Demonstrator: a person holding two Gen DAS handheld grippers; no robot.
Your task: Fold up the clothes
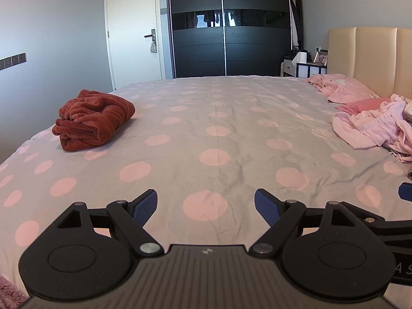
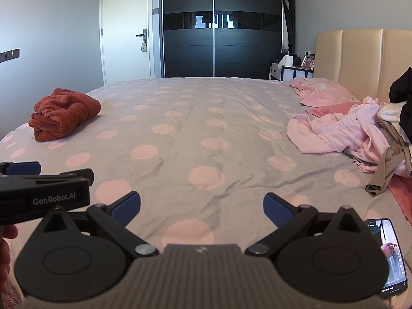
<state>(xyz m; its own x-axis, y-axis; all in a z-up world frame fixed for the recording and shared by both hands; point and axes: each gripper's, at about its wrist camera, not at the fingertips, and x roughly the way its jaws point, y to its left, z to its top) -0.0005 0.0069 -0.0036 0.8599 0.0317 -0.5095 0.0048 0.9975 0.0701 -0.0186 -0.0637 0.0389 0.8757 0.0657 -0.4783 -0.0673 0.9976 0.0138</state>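
Note:
A rust-red fleece garment (image 1: 90,121) (image 2: 63,114) lies folded in a bundle at the far left of the bed. A loose heap of pale pink clothes (image 1: 373,128) (image 2: 342,134) sits at the right, near the headboard, with beige and dark pieces beside it. My left gripper (image 1: 206,206) hovers open over the dotted bedspread (image 1: 219,134), nothing between its blue pads. My right gripper (image 2: 202,209) is also open and empty, just to the right of the left one, whose body (image 2: 43,193) shows at the left of the right wrist view.
A phone (image 2: 391,257) with a lit screen lies on the bed by my right gripper. Pink pillows (image 1: 345,87) rest against the cream headboard (image 1: 368,54). A dark wardrobe (image 1: 226,25), a white door (image 1: 134,31) and a nightstand (image 1: 303,68) stand beyond the bed.

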